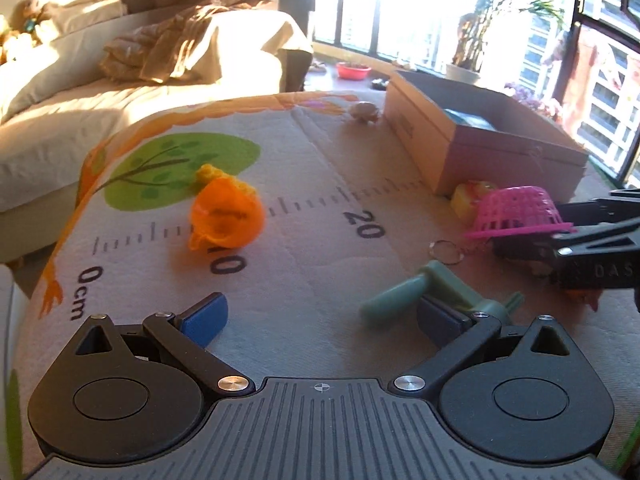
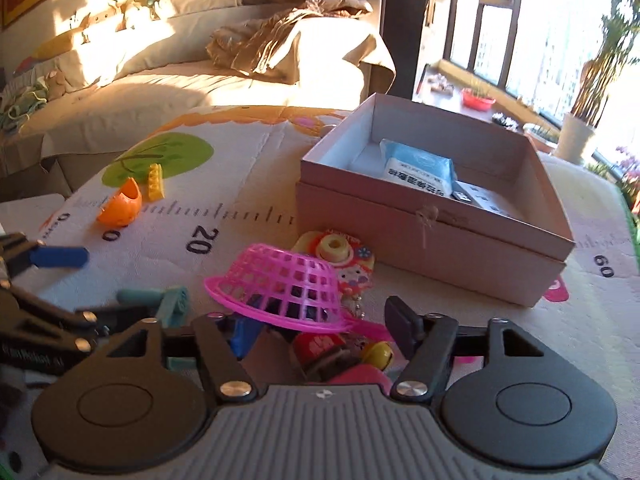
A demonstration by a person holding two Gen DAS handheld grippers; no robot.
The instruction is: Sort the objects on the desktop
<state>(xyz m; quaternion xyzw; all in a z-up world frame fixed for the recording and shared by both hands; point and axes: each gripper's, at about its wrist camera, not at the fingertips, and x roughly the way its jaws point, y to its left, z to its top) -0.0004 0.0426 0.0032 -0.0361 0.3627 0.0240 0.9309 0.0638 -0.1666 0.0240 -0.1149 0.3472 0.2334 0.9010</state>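
My left gripper (image 1: 320,314) is open low over the mat, its right finger touching a green plastic handle piece (image 1: 424,294). An orange half shell (image 1: 226,216) with a yellow brick (image 1: 210,174) behind it lies ahead to the left. My right gripper (image 2: 324,330) is open around a small pile: an upturned pink basket (image 2: 286,280), a red toy (image 2: 318,346) and a yellow bell (image 2: 378,354). A Hello Kitty toy camera (image 2: 340,254) lies just beyond. The open cardboard box (image 2: 500,240) holds a blue packet (image 2: 420,168).
The mat is printed with a ruler and a green tree (image 1: 184,168). A keyring (image 1: 446,252) lies by the basket. A small shell-like object (image 1: 364,112) sits beside the box's far corner. A sofa (image 1: 80,92) lies beyond the mat; windows and plants are to the right.
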